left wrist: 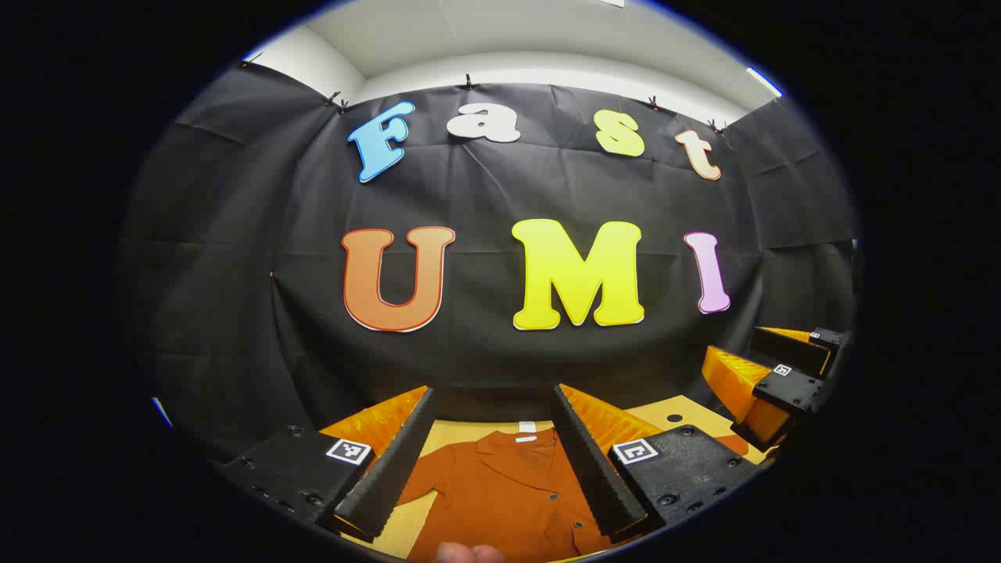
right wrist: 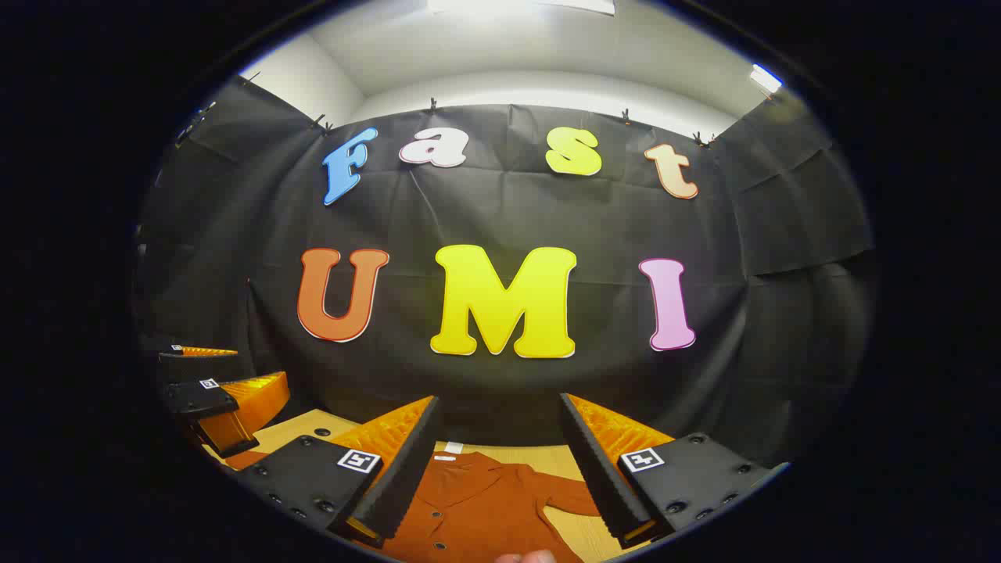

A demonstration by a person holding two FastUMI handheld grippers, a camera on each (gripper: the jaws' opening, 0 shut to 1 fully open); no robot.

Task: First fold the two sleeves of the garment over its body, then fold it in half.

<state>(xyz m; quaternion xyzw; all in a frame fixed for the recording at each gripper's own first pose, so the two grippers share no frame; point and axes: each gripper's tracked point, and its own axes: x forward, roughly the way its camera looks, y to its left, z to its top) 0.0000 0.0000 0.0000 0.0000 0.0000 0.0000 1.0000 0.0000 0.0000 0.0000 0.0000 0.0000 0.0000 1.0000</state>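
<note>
Black cloth wall (left wrist: 500, 344) across the back from 9 to 3 o'clock, pale ceiling (left wrist: 508, 35) above at 12 o'clock, clipped along the cloth's top edge. Light wooden counter (left wrist: 680, 410) low at 6 o'clock in both views, with small dark holes in it. One garment (left wrist: 500, 493), rust-orange with a collar and dark buttons, spread flat on the counter, collar toward the wall, a white tag at the neck; in the right gripper view seen again (right wrist: 477, 508) with one sleeve (right wrist: 567, 496) stretched out toward 4 o'clock, unfolded. Two grippers in all. Left gripper (left wrist: 493, 461) raised above the garment, fingers (left wrist: 391, 461) spread wide apart, nothing between them, touching nothing; seen also from the right gripper view at 8 o'clock (right wrist: 223, 391), fingers parted. Right gripper (right wrist: 493, 477) likewise above the garment, fingers (right wrist: 598, 469) wide open and empty; seen from the left gripper view at 4 o'clock (left wrist: 770, 383), fingers parted, clear of the cloth. A bit of a hand (left wrist: 469, 554) at the bottom edge at 6 o'clock in the left gripper view, and another (right wrist: 528, 557) in the right gripper view.
</note>
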